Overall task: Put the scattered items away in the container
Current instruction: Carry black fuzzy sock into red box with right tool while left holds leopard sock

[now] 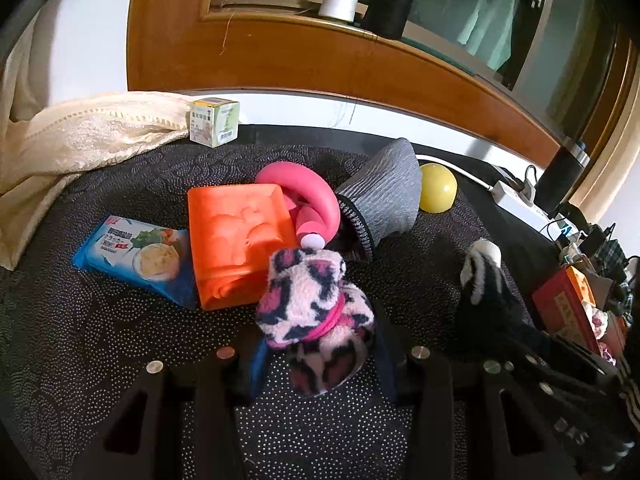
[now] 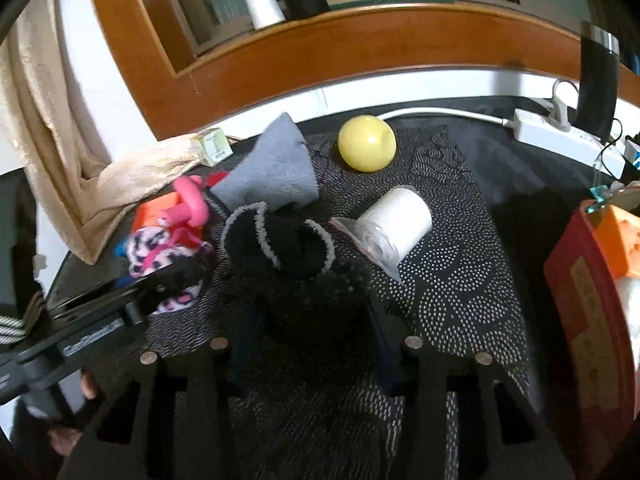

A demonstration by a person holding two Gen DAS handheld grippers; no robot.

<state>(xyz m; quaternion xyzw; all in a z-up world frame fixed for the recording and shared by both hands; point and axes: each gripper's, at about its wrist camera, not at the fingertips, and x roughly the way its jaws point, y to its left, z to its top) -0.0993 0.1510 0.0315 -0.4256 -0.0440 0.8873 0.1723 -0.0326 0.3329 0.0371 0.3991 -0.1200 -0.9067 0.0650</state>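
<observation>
My left gripper (image 1: 320,360) is shut on a pink leopard-print fuzzy sock (image 1: 316,300), held just above the black mat; it also shows in the right wrist view (image 2: 160,252). My right gripper (image 2: 308,320) is shut on a black fuzzy sock (image 2: 280,248), seen in the left wrist view (image 1: 484,284) too. A grey sock (image 1: 384,200), a pink ring toy (image 1: 308,200), an orange block (image 1: 236,240), a blue snack packet (image 1: 136,256), a yellow ball (image 2: 366,142) and a white bag roll (image 2: 396,224) lie on the mat. The red container (image 2: 584,300) stands at the right.
A cream cloth (image 1: 72,144) and a small green-white box (image 1: 214,120) lie at the far left. A white power strip (image 2: 560,132) with cables and a black cylinder (image 2: 596,80) are at the far right. A wooden window frame (image 1: 320,60) backs the table.
</observation>
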